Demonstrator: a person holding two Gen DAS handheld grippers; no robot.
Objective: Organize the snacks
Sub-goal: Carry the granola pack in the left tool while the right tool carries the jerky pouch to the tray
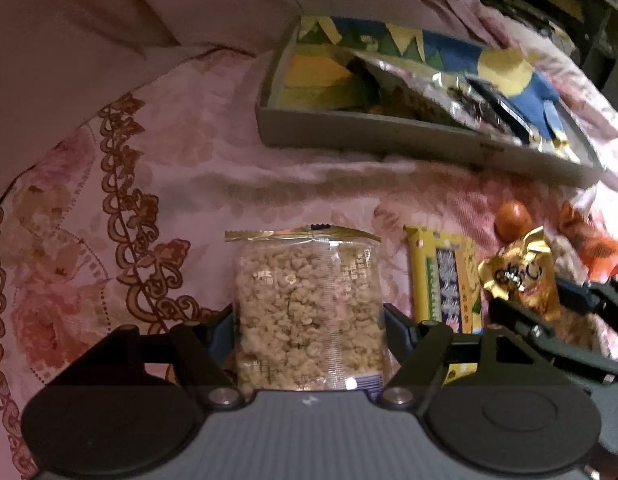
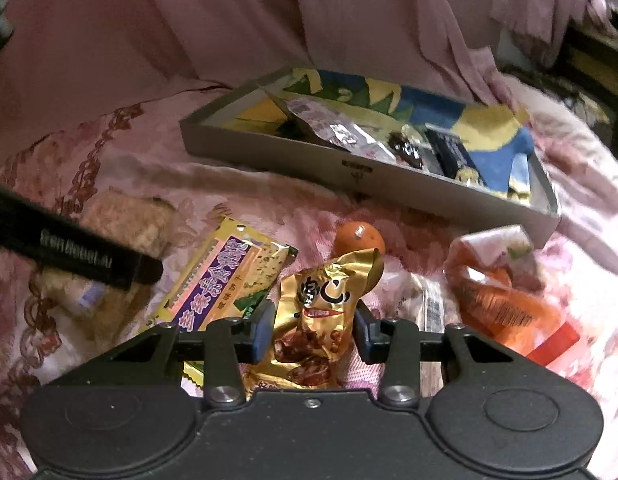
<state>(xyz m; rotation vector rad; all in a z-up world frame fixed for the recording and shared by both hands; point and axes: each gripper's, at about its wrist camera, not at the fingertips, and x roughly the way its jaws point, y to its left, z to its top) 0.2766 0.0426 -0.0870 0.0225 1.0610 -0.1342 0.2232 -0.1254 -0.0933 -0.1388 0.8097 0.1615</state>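
In the left wrist view a clear packet of puffed rice crisp (image 1: 309,308) with a gold top seal fills the gap of my left gripper (image 1: 307,320), both pads against its sides; it rests on the pink floral bedspread (image 1: 169,184). In the right wrist view a crumpled gold snack packet (image 2: 317,304) stands between the pads of my right gripper (image 2: 313,330), which is shut on it. The same gold snack packet (image 1: 521,272) shows at the right of the left view. One of the left gripper's fingers (image 2: 89,258) crosses the rice crisp packet (image 2: 125,216).
A grey tray (image 2: 309,164) with a colourful lining holds several silver and dark packets (image 2: 341,136) at the back; the tray's front wall (image 1: 349,136) is also in the left view. A yellow-purple cracker packet (image 2: 229,276), a tangerine (image 2: 357,236) and an orange packet (image 2: 497,292) lie on the bedspread.
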